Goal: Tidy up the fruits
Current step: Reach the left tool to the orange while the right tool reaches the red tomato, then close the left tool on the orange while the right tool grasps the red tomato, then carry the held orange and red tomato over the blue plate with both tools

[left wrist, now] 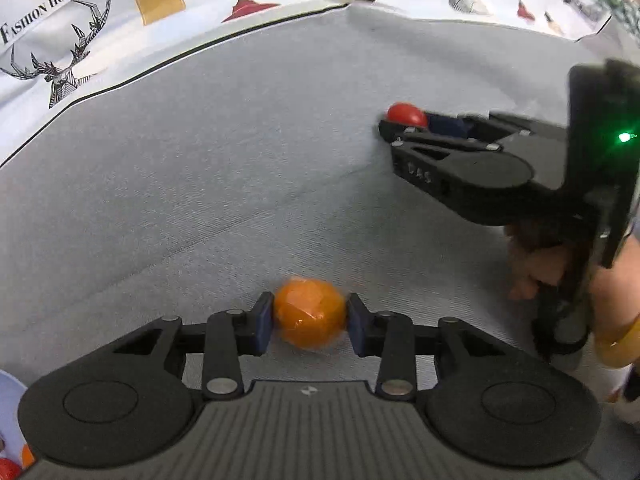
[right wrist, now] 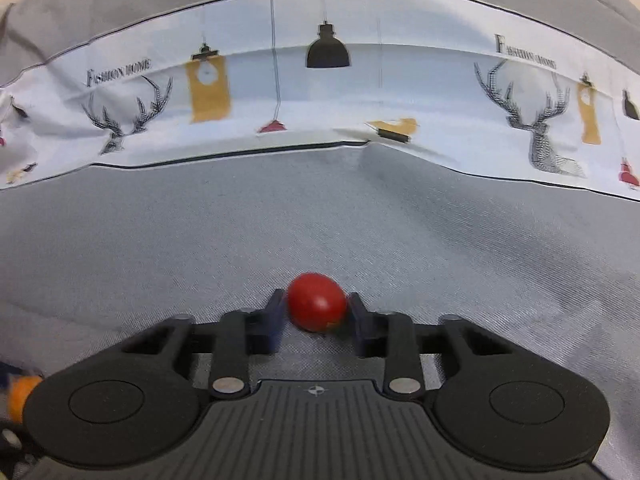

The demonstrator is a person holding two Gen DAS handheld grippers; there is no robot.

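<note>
At the far left of the left wrist view, a rounded white edge (left wrist: 10, 392) pokes in at the bottom corner, with small red and orange bits (left wrist: 16, 465) below it; whether it is a plate or a bowl, I cannot tell. Behind, a white printed cloth (left wrist: 80, 40) with deer heads and the words "FASHION HOME" runs along the far side of a grey cloth (left wrist: 200, 180) that covers the surface.

In the near middle, the left gripper (left wrist: 310, 322) pinches an orange fruit (left wrist: 310, 316) between its two blue pads (left wrist: 264, 326), each pad touching one side of it, close above the grey cloth.

Further right and farther off, the right gripper (left wrist: 404, 120) reaches in from the right edge, seen side-on with the person's hand (left wrist: 536, 264) wrapped on its handle and a green light (left wrist: 625, 137) glowing on its body. A red fruit (left wrist: 407, 114) sits at its tip.

Only the right wrist view makes that grip plain: the right gripper (right wrist: 318, 310) has its fingers closed against both sides of the red fruit (right wrist: 317, 307), a small smooth oval, over the grey cloth (right wrist: 440, 240). That view also shows the printed cloth (right wrist: 400, 80) as a long band with lamps and deer, and catches a blurred patch of orange (right wrist: 22, 396) at its far left edge.
</note>
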